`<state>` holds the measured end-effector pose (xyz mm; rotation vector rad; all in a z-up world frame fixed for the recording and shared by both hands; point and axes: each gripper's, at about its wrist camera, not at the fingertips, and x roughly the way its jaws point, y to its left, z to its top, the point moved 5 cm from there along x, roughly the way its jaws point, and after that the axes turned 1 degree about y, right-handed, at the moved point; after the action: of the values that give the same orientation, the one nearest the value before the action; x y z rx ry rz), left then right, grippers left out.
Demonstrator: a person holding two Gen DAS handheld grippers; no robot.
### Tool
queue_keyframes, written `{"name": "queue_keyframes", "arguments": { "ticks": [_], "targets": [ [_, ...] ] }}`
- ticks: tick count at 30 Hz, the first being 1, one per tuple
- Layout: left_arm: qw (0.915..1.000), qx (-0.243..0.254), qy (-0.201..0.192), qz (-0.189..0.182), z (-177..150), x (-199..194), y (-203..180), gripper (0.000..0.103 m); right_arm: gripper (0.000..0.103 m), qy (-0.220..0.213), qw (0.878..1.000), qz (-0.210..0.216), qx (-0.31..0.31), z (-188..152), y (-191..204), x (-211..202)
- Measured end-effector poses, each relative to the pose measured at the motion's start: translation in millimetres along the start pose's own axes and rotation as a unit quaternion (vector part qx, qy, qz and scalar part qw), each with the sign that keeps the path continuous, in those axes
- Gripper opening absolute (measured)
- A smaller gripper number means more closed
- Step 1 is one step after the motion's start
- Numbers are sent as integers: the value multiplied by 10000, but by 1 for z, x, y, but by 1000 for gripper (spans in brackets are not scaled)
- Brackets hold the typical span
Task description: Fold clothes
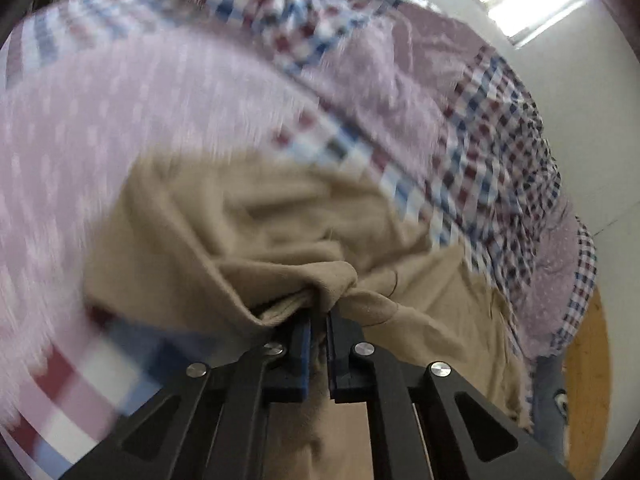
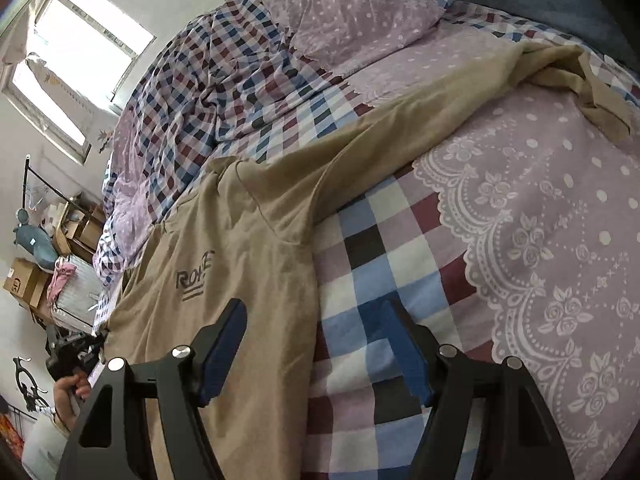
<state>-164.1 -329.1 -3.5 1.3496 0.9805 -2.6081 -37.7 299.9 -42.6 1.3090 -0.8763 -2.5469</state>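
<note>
A tan long-sleeved shirt (image 2: 248, 240) with a dark chest logo lies spread on the bed, one sleeve (image 2: 420, 108) stretched toward the far right. In the left wrist view the same tan shirt (image 1: 248, 216) bunches up, and my left gripper (image 1: 319, 320) is shut on a fold of its cloth. My right gripper (image 2: 314, 312) stands open just above the shirt's side edge, one blue pad (image 2: 224, 344) over the tan cloth and the other over the checked cover. Nothing sits between its fingers.
The bed has a pink dotted and checked cover (image 2: 540, 240) with a crumpled checked quilt (image 2: 208, 92) at the back. A window (image 2: 76, 64), cardboard boxes (image 2: 28, 280) and clutter stand at the left. A hand (image 2: 70, 396) holds the other gripper's handle. Wooden floor (image 1: 588, 380) shows beside the bed.
</note>
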Motion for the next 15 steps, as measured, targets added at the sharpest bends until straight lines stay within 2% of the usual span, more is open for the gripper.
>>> {"name": "queue_keyframes", "arguments": {
  "ticks": [3, 5, 9, 12, 14, 15],
  "targets": [
    [9989, 346, -251, 203, 26, -7, -16, 4, 74, 9, 10000, 1, 11, 0, -2, -1],
    [9969, 556, -125, 551, 29, 2, -17, 5, 74, 39, 10000, 6, 5, 0, -3, -1],
    [9948, 453, 224, 887, 17, 22, 2, 6, 74, 90, 9999, -2, -46, -1, -3, 0],
    [9947, 416, 220, 915, 9, 16, 10, 29, 74, 108, 9999, 0, -64, -2, -5, -2],
    [9942, 474, 93, 956, 1, 3, 10, 68, 74, 121, 9999, 19, -58, -3, -7, -4],
    [9946, 545, 53, 884, -5, -4, 7, 75, 74, 119, 9999, 29, -45, -3, -9, -5]
  ]
}}
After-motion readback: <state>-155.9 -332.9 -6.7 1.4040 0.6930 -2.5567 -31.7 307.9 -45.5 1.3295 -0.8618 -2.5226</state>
